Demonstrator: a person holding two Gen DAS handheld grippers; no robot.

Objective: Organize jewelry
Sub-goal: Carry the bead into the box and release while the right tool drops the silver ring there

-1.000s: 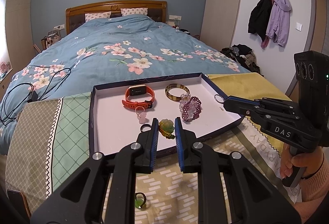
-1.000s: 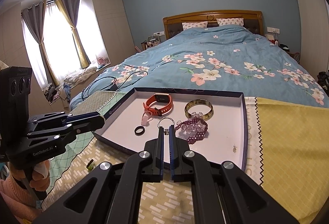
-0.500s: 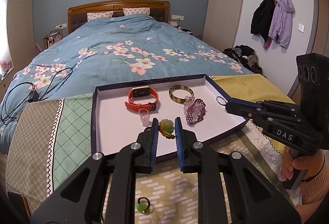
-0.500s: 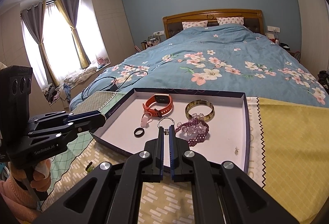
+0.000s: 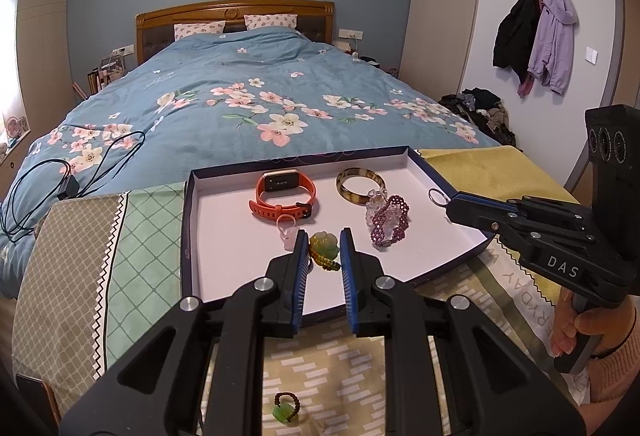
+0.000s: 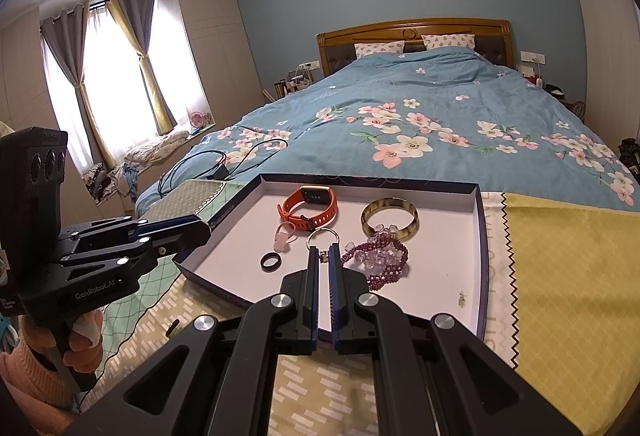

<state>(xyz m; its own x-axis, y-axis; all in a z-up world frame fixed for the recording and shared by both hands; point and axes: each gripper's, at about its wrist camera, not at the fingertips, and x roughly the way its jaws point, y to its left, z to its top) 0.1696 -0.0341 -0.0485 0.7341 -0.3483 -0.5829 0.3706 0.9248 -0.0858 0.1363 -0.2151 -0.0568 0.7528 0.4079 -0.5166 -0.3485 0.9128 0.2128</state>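
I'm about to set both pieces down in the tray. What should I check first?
1. Left tongs gripping the green flower charm: ok.
2. Right tongs shut on the silver ring: ok.
3. Bare space in the tray: ok.
4. Tongs apart from each other: ok.
5. All pieces collected: not ok, a green bead ring lies on the cloth outside the tray.

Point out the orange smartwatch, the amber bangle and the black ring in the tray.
orange smartwatch [image 5: 282, 180], left wrist view, on its screen face.
amber bangle [image 6: 412, 214], right wrist view, on the band's right side.
black ring [image 6: 263, 262], right wrist view, on the band's left edge.
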